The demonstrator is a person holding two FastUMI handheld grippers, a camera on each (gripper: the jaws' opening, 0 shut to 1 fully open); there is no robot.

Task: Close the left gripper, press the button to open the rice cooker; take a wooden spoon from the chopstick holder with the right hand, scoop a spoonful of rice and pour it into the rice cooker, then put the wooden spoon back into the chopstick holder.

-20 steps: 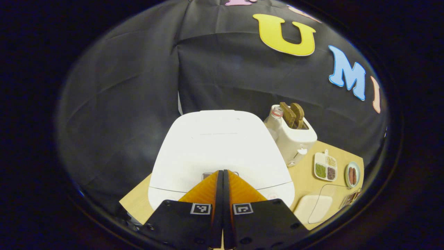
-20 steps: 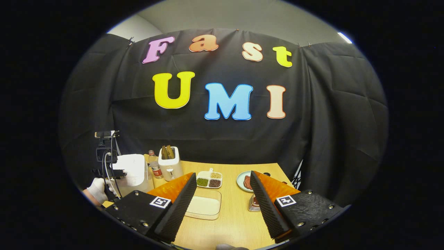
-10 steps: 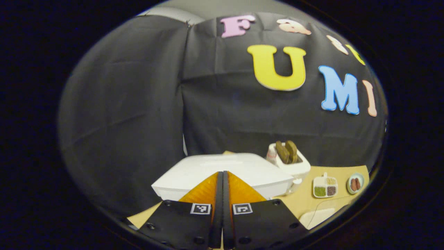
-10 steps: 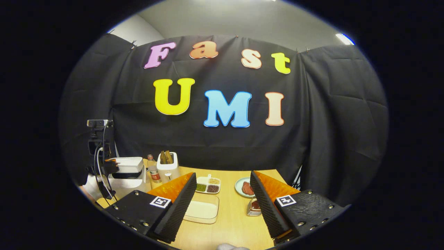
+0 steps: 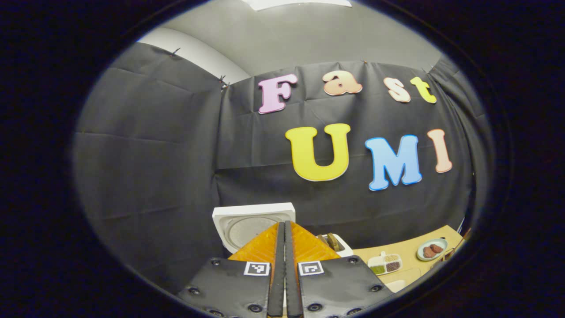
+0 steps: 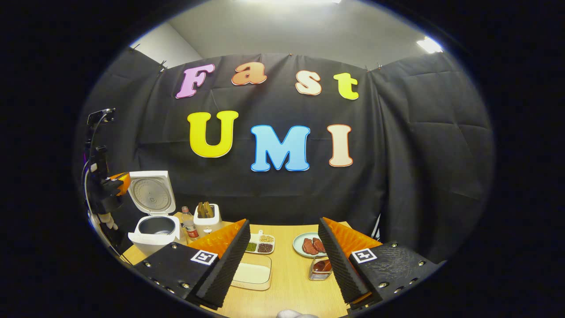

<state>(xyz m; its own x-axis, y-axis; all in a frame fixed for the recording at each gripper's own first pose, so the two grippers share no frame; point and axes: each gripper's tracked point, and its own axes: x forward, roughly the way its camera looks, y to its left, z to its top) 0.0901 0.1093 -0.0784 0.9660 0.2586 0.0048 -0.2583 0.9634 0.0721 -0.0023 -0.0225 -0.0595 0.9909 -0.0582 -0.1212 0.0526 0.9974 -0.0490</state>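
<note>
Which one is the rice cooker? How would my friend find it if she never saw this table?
Start at the light wooden table in front of the black cloth wall, then go to its far left corner. There stands the white rice cooker, beside a small clear bottle and a white toaster. It is the only thing with a big lid flipped straight up, showing a dark round pot inside.

Overhead light, sharp, fisheye-warped edges
</note>
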